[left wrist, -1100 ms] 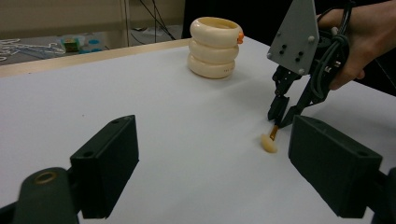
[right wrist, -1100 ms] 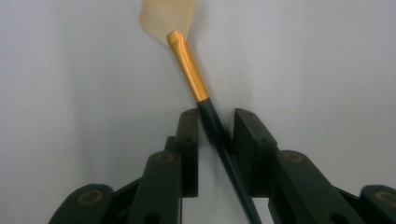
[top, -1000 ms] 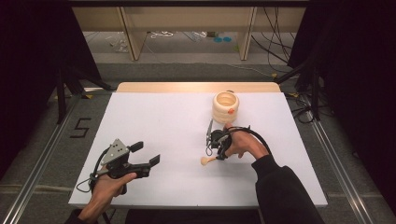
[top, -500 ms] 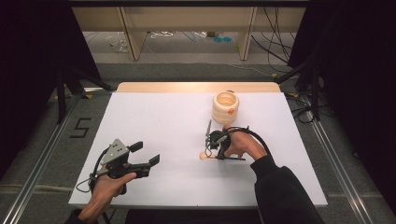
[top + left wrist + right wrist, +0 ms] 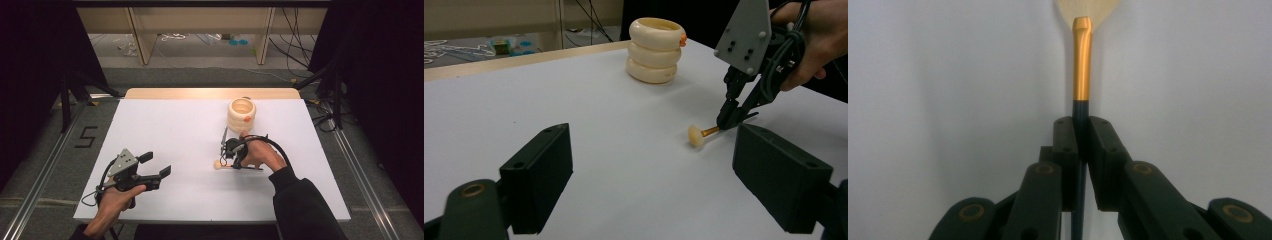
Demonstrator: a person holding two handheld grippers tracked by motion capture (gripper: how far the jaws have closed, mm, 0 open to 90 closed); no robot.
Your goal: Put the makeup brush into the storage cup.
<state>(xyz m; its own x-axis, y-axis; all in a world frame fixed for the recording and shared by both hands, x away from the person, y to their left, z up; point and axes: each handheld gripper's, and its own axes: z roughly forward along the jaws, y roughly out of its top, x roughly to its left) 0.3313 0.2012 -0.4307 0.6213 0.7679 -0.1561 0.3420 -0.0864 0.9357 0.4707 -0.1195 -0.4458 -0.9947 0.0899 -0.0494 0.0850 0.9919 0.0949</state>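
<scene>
Bright even light, dark surroundings, soft focus

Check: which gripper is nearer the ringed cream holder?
Right. The right gripper, shut on the brush, sits just in front of the holder; the left gripper is far off, toward the table's near-left.

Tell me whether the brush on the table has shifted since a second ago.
No. The brush lies at the same spot below the stacked-ring holder; the right gripper has just closed its jaws on the handle.
</scene>
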